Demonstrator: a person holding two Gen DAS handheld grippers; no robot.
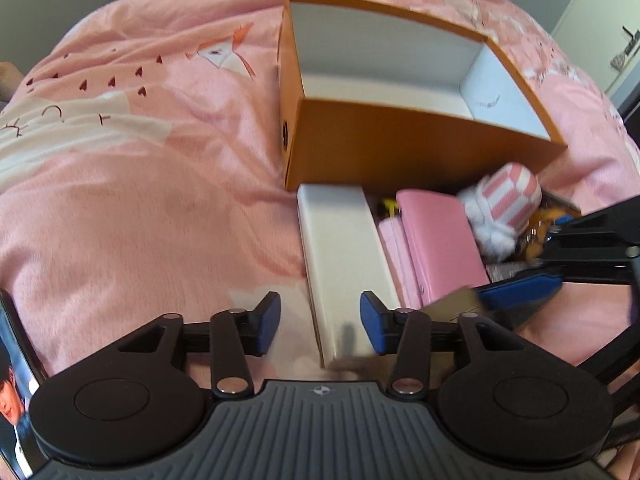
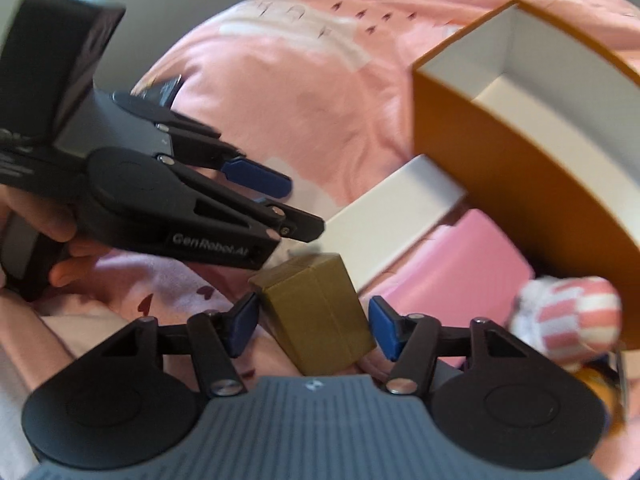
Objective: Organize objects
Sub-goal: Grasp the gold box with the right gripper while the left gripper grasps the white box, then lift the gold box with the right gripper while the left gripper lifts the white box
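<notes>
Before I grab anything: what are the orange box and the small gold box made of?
Orange box: looks like stiff matte cardboard, with thin straight walls and a white lining. Gold box: probably card under a glossy wrap, going by its sheen and folded seams; I cannot tell for sure.

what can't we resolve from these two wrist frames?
- Right gripper on the gold box: right wrist view, motion blur; whether the pads press it is unclear.
- Yellow item: left wrist view, mostly hidden between the white box and the pink case.
- Orange packet: left wrist view, covered by the striped plush and the right gripper's arm.
- Orange box: right wrist view, cut off by the frame edge.
</notes>
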